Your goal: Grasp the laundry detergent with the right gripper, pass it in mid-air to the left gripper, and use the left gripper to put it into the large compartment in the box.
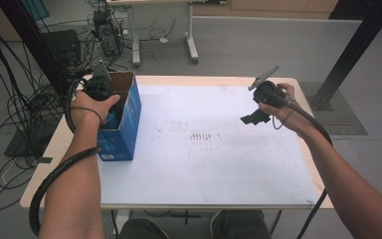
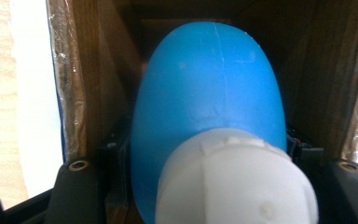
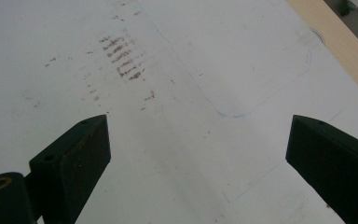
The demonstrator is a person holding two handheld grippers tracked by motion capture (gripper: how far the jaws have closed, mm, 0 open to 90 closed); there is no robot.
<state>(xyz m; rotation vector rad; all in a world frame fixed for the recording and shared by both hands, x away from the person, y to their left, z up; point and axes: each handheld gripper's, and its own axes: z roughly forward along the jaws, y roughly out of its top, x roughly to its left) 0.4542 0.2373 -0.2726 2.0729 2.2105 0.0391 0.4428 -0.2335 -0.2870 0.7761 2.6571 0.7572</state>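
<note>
Left gripper [image 1: 101, 92] sits clamped on a blue bottle [image 2: 209, 116] inside the cardboard box [image 1: 124, 119]; right gripper [image 3: 198, 154] hovers, jaws apart, over the white mat [image 3: 191, 70].

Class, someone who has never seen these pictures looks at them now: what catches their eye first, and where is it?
First, the blue box standing open at the table's left edge, with the left gripper reaching into it. Inside, that gripper is shut on a blue bottle with a white cap. The right gripper is held open over the stained white mat.

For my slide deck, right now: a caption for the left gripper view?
Left gripper shut on a blue bottle with white cap, inside the cardboard box.
</note>
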